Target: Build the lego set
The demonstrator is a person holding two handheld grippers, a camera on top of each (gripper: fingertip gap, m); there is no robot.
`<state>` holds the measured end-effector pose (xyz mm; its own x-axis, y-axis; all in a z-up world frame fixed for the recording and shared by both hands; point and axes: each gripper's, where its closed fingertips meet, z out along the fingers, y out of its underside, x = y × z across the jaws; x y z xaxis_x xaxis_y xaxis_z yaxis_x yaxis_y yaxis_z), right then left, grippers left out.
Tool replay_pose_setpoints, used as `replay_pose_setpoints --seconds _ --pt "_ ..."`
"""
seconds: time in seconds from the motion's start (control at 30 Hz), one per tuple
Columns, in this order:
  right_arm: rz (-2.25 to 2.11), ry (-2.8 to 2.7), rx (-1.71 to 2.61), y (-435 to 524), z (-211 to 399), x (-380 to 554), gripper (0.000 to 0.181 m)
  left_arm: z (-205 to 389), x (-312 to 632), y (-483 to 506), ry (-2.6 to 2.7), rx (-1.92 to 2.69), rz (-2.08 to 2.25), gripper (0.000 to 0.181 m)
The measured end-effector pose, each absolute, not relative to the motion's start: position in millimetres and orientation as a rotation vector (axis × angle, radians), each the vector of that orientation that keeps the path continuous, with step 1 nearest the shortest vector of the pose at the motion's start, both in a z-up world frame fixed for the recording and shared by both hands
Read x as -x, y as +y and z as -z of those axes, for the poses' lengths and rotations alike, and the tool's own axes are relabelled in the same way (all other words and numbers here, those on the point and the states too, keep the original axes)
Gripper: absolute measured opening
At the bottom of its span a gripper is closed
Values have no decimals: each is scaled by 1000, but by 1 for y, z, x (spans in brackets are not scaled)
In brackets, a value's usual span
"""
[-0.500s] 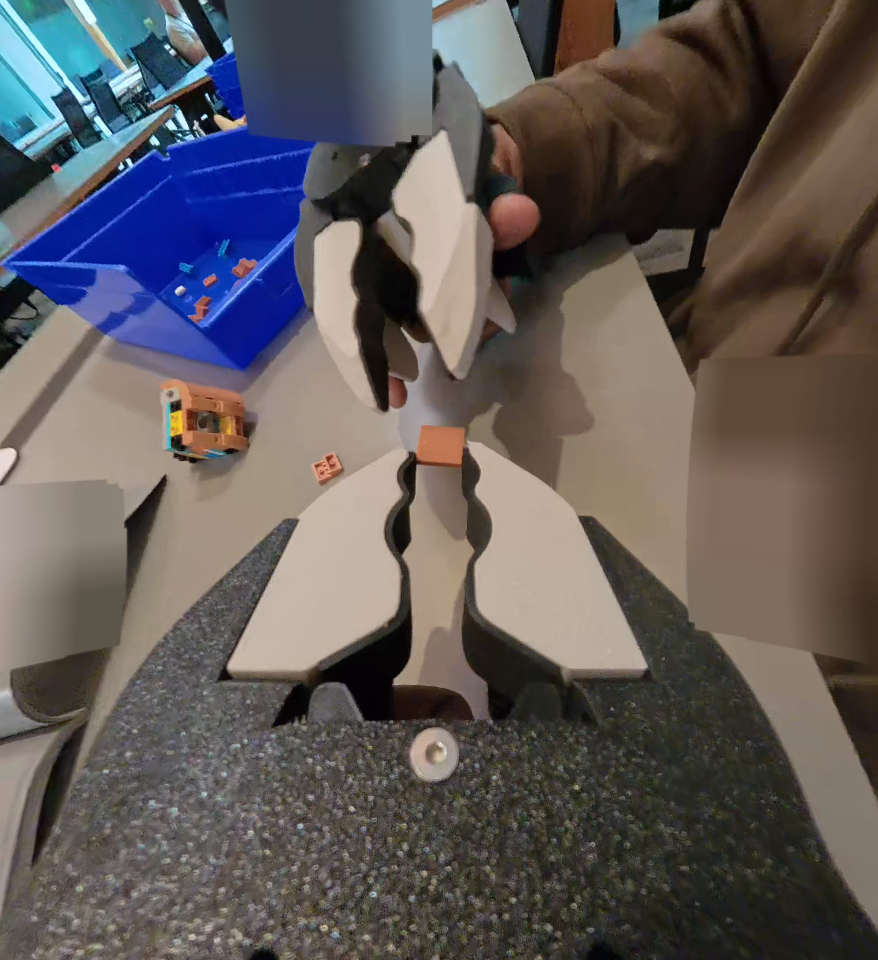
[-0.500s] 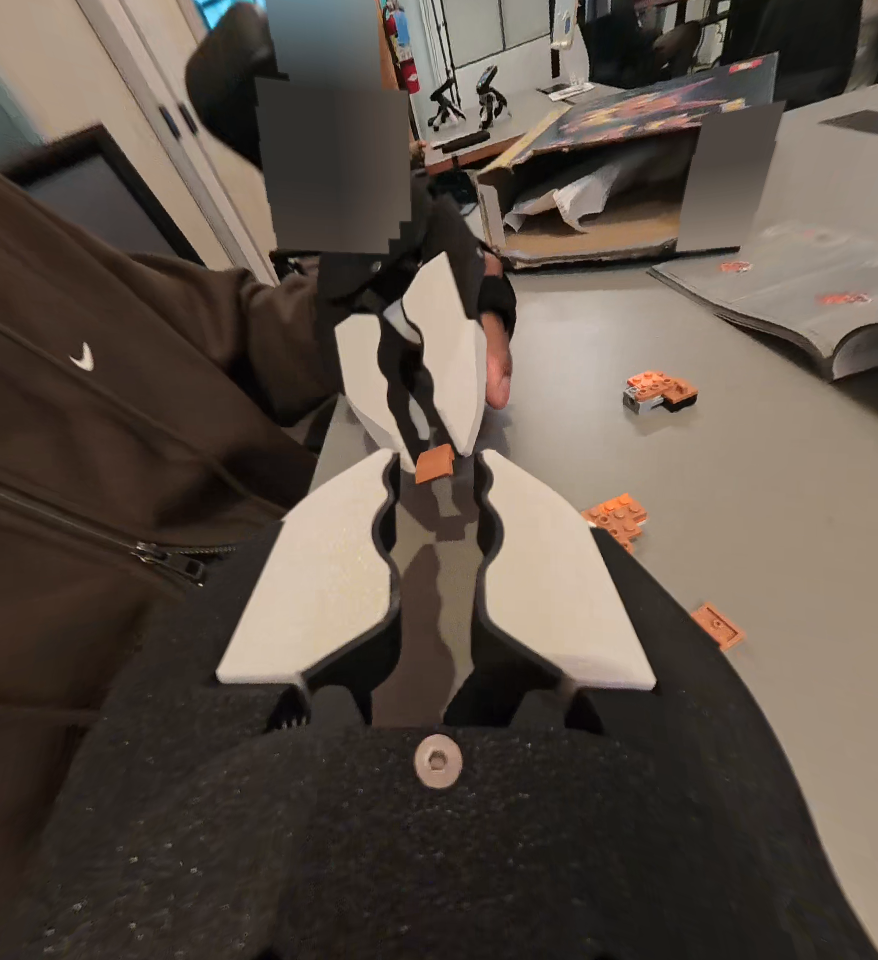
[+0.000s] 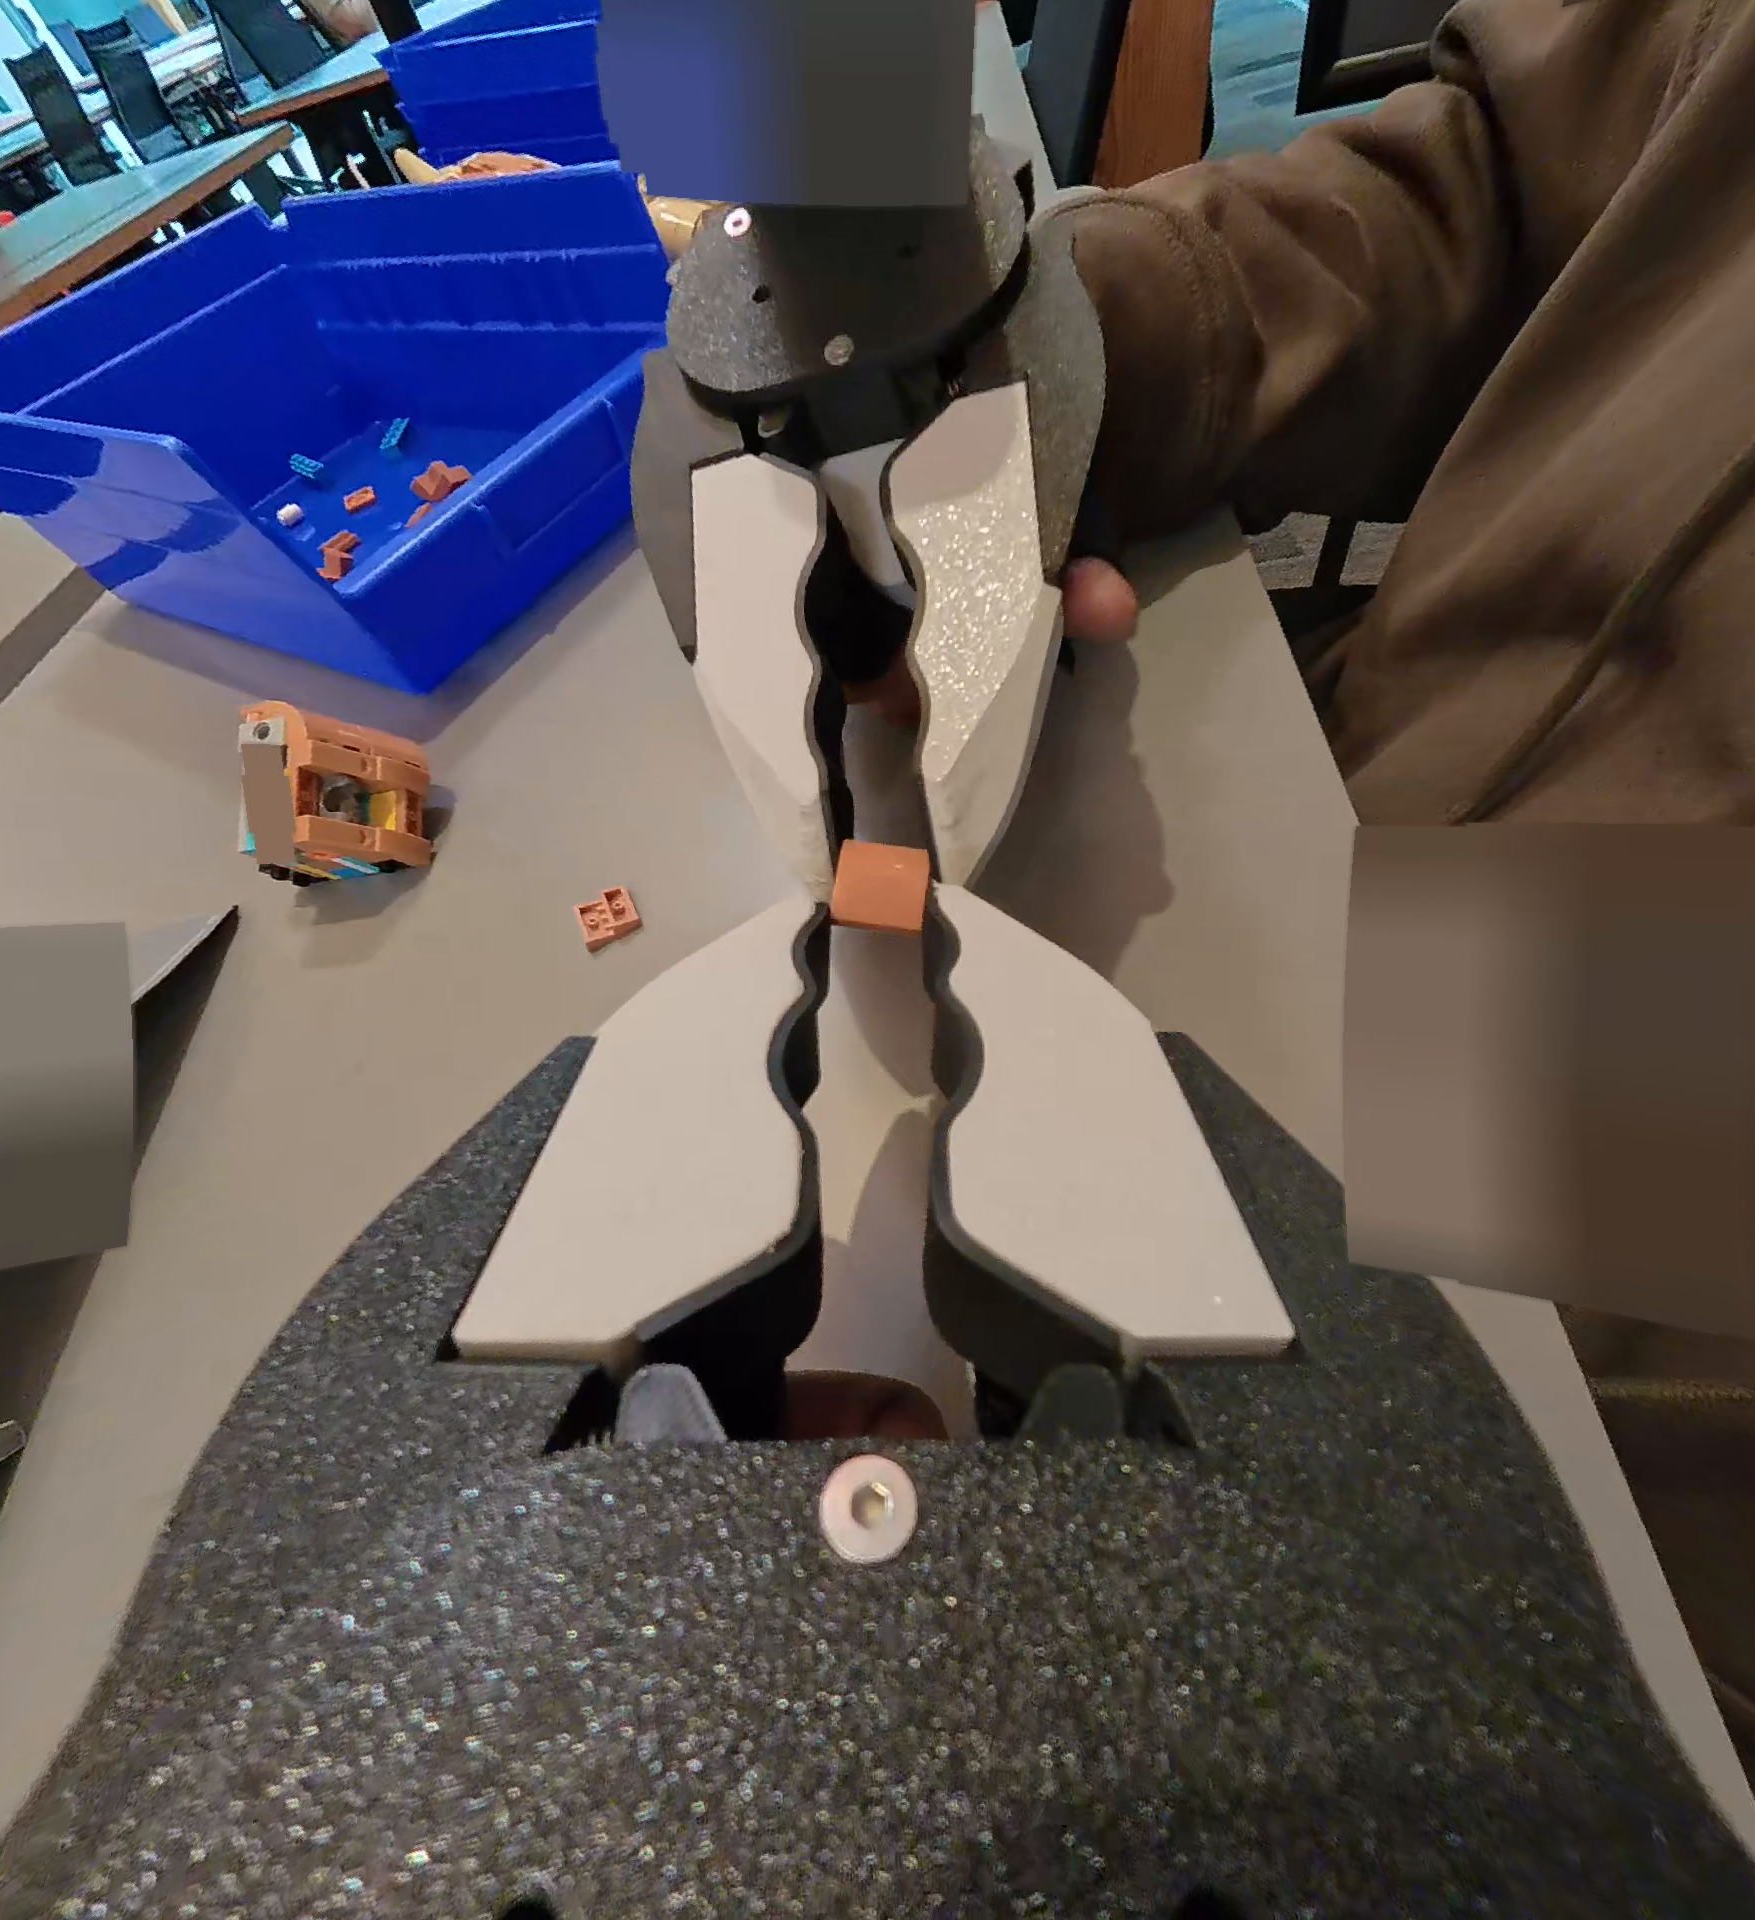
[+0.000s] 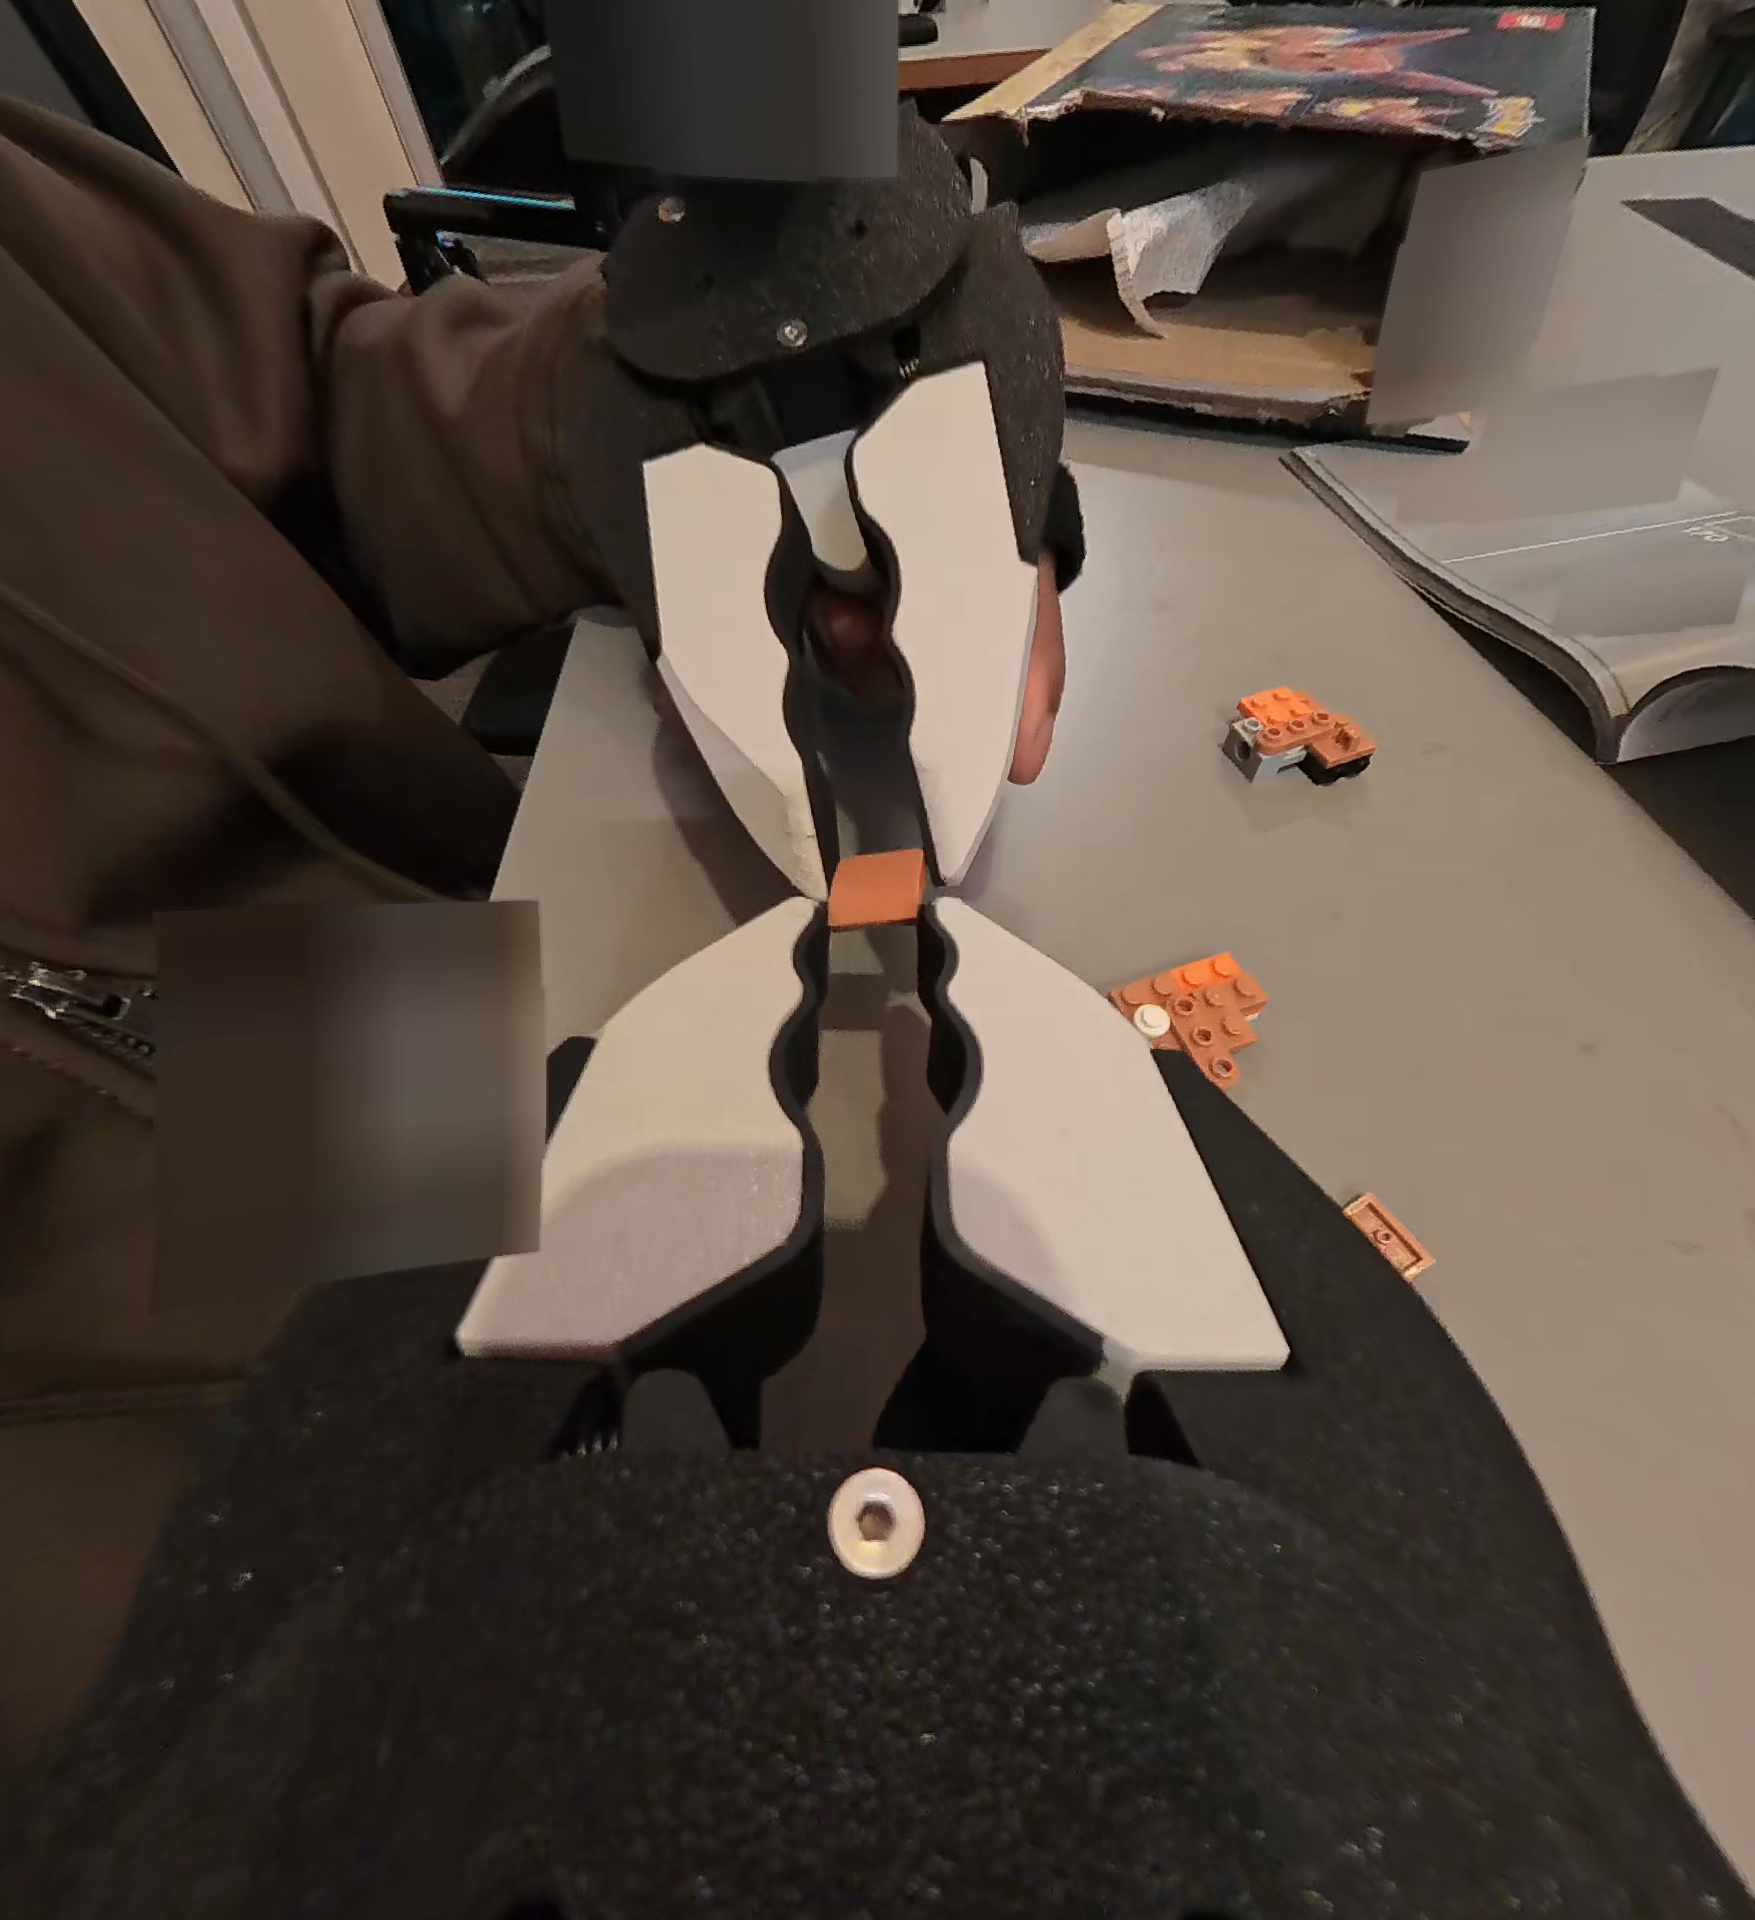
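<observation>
A small orange brick (image 3: 881, 885) sits at frame centre, pinched between the narrow jaws of my left gripper (image 3: 879, 916), while my right gripper (image 4: 873, 914) meets it tip to tip from above, its jaws narrowed around the same brick; whether both truly grip it I cannot tell. I judge this a hand-over in mid-air, to re-seat the piece for fitting. Half a second ago the right gripper hung tilted and apart; now it is aligned and touching. On the tabletop (image 3: 499, 997) at left lie a partly built model (image 3: 338, 805) and a blue bin (image 3: 229, 457).
</observation>
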<state>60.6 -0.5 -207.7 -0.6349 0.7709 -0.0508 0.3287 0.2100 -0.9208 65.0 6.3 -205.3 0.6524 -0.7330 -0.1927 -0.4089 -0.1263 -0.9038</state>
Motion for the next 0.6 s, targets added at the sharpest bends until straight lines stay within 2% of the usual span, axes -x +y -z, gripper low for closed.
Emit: replay_pose_setpoints --seconds 0.17,0.4,0.6 --pt "-1445 -2060 1037 1 205 -62 16 202 -64 6 920 1732 373 17" --pt "-1466 -2034 1119 19 203 -66 16 235 -15 32 671 2055 226 38" --pt "-1460 -2036 1151 27 205 -69 17 259 -8 47 660 2243 97 45"
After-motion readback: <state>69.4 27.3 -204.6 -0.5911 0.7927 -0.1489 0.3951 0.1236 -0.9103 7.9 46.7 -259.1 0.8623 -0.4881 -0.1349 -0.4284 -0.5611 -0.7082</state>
